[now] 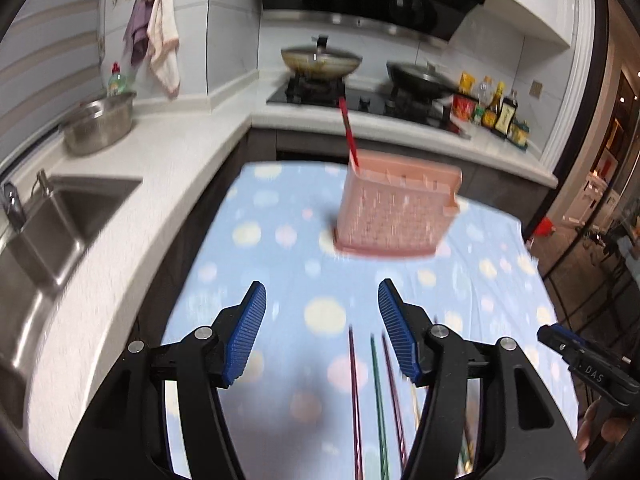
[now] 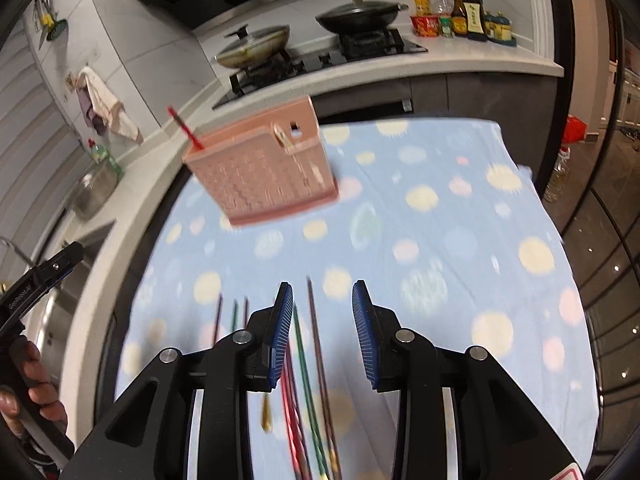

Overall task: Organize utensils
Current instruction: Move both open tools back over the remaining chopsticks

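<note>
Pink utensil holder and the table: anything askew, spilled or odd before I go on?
The pink utensil holder stands upright on the dotted tablecloth, with one red chopstick leaning in it. The remaining chopsticks lie loose at the near edge, not yet sorted. Both grippers are open and empty. Nothing looks spilled or damaged.

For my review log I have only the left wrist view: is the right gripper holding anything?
Observer: No. The right gripper is open with nothing between its pads. The chopsticks lie on the cloth below it.
Operator: Only chopsticks there?
Observer: No. A gold-coloured utensil end lies beside them, partly hidden by the gripper.
Operator: Anything in the pink holder besides the red stick?
Observer: The pink holder has a small side compartment with a beige piece in it. I cannot tell what it is.
</note>
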A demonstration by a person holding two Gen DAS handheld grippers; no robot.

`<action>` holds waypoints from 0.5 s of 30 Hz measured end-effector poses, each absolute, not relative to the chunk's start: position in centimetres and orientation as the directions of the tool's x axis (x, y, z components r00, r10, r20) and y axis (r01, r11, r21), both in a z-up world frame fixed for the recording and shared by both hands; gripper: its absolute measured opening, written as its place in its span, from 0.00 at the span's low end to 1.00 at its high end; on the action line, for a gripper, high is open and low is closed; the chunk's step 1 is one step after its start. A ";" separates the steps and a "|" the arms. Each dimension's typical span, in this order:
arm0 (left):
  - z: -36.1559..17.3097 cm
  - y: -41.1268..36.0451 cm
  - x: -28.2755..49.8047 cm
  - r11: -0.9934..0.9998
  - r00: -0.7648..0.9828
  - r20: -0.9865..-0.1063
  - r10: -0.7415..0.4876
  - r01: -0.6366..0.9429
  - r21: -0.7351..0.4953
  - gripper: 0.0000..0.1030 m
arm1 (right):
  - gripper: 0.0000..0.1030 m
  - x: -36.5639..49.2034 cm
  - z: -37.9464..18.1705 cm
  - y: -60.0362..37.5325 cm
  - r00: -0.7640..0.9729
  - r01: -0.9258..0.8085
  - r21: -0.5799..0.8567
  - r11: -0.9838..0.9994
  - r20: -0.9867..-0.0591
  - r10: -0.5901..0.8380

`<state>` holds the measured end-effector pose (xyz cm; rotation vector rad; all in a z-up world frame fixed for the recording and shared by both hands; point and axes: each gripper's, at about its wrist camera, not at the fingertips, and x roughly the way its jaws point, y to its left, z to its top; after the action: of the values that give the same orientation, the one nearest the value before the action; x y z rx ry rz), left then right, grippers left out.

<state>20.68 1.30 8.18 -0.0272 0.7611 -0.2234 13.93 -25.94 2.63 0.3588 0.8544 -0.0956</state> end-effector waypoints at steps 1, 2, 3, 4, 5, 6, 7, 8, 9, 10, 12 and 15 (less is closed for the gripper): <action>7.1 1.4 19.6 0.976 0.682 -0.700 -0.211 0.190 -0.110 0.54 | 0.30 12.9 1.9 -25.7 0.647 0.224 0.268 0.937 -0.760 0.063; 6.1 1.4 18.7 0.975 0.666 -0.715 -0.213 0.191 -0.112 0.54 | 0.30 12.0 1.2 -25.5 0.638 0.223 0.261 0.939 -0.767 0.062; 5.0 1.4 17.6 0.976 0.649 -0.732 -0.208 0.189 -0.109 0.54 | 0.30 11.0 0.5 -25.1 0.626 0.224 0.246 0.943 -0.778 0.054; 4.0 1.4 16.8 0.976 0.634 -0.745 -0.207 0.189 -0.110 0.54 | 0.30 10.0 -0.2 -24.8 0.617 0.224 0.239 0.945 -0.785 0.052; 3.0 1.3 16.0 0.975 0.619 -0.758 -0.208 0.191 -0.111 0.54 | 0.30 9.2 -1.0 -24.6 0.605 0.223 0.242 0.944 -0.794 0.061; 2.0 1.3 15.0 0.975 0.602 -0.771 -0.209 0.193 -0.113 0.54 | 0.30 8.5 -1.6 -24.3 0.593 0.222 0.244 0.944 -0.802 0.068; 1.2 1.3 14.3 0.974 0.591 -0.779 -0.211 0.195 -0.116 0.54 | 0.30 7.8 -2.2 -24.0 0.584 0.221 0.243 0.945 -0.809 0.072; 0.3 1.3 13.5 0.974 0.579 -0.788 -0.209 0.195 -0.115 0.54 | 0.30 7.1 -2.9 -23.7 0.575 0.217 0.241 0.946 -0.815 0.075; -0.5 1.3 12.8 0.974 0.568 -0.796 -0.207 0.197 -0.112 0.54 | 0.30 6.4 -3.4 -23.4 0.568 0.214 0.240 0.947 -0.819 0.079; -1.1 1.4 12.2 0.974 0.561 -0.801 -0.207 0.197 -0.113 0.54 | 0.30 6.0 -3.9 -23.1 0.561 0.212 0.241 0.947 -0.824 0.084; -2.5 1.4 11.0 0.973 0.540 -0.816 -0.206 0.200 -0.113 0.54 | 0.30 4.9 -4.7 -22.5 0.549 0.207 0.238 0.949 -0.831 0.089; -4.0 1.3 9.7 0.973 0.520 -0.830 -0.199 0.209 -0.102 0.54 | 0.30 4.0 -5.5 -21.6 0.543 0.192 0.226 0.955 -0.835 0.089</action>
<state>9.74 1.31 -4.04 0.0108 0.9939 -0.2441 3.97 -21.61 -5.47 0.3077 0.9996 -0.0624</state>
